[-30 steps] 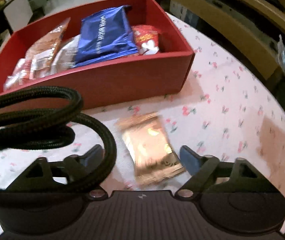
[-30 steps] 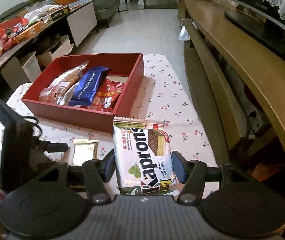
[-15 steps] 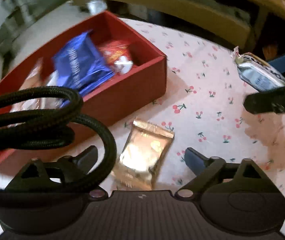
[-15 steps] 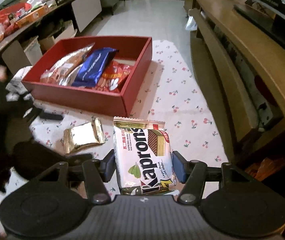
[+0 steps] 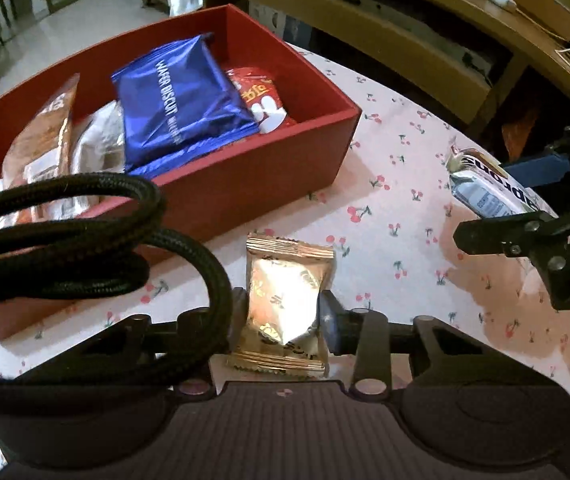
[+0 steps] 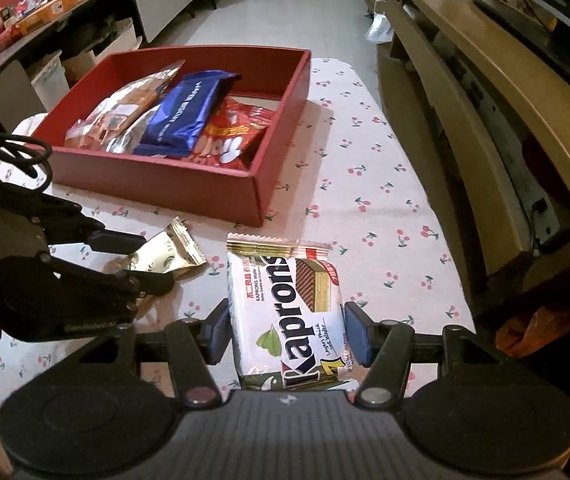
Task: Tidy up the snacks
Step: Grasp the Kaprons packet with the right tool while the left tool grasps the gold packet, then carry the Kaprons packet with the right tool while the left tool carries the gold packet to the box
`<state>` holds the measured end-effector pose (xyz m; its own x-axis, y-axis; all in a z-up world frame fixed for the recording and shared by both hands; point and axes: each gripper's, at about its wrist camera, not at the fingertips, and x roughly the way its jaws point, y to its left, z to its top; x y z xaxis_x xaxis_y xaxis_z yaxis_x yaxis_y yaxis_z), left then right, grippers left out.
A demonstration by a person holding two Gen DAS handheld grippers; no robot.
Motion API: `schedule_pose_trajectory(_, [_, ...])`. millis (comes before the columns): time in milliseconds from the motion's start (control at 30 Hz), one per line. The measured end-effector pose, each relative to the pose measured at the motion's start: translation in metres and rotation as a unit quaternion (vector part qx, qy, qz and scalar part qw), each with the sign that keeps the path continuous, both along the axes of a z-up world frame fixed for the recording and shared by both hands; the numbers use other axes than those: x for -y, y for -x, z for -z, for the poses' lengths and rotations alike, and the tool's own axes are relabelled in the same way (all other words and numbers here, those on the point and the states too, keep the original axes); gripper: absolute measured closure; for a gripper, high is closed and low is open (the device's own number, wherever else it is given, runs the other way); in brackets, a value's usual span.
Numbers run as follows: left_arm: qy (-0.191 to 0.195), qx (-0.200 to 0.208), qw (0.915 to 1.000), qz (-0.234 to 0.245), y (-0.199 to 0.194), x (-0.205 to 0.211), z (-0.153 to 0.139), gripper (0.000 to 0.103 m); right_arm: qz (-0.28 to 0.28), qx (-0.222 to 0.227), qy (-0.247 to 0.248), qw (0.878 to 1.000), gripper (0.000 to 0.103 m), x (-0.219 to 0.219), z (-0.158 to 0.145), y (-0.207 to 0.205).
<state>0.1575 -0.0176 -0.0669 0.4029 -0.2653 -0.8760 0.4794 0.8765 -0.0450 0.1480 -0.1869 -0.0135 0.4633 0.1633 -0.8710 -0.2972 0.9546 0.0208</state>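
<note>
The left gripper [image 5: 283, 316], its fingers having just been closing, is pinching the gold packet [image 5: 285, 304] on the cherry-print bench [image 5: 405, 208], near the red box [image 5: 245, 176]. The right gripper [image 6: 287, 332] is clamping the Kaprons wafer pack [image 6: 285, 308] to the right.

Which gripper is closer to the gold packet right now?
Left. The left gripper has just closed on the gold packet; the right gripper, off to its side, holds the Kaprons wafer pack.
</note>
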Motion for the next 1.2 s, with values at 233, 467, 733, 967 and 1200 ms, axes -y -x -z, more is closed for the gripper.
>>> schedule_pose_trajectory(233, [0.018,-0.016,0.9996,0.016,0.034,-0.007,-0.003,0.053,-0.006,-0.016,0.025,1.0,0.017,-0.019,0.014,0.012])
schedule_pose_trajectory(467, [-0.02,0.019,0.9994,0.022,0.027,0.007,-0.002,0.034,-0.014,-0.027,0.043,0.999,0.017,-0.031,0.024,0.013])
schedule_pose_trajectory(733, [0.01,0.008,0.9998,-0.014,0.027,-0.008,-0.01,0.055,-0.015,0.011,0.045,0.999,0.017,-0.039,0.008,0.015])
schedule_pose_trajectory(967, [0.037,0.024,0.9985,-0.033,0.032,-0.028,-0.033,0.055,-0.013,0.045,0.049,0.998,0.017,-0.05,-0.006,0.016])
schedule_pose_trajectory(1200, [0.069,0.051,0.9945,-0.059,0.033,-0.044,-0.061,0.055,-0.016,0.077,0.051,0.996,0.017,-0.068,-0.022,0.01])
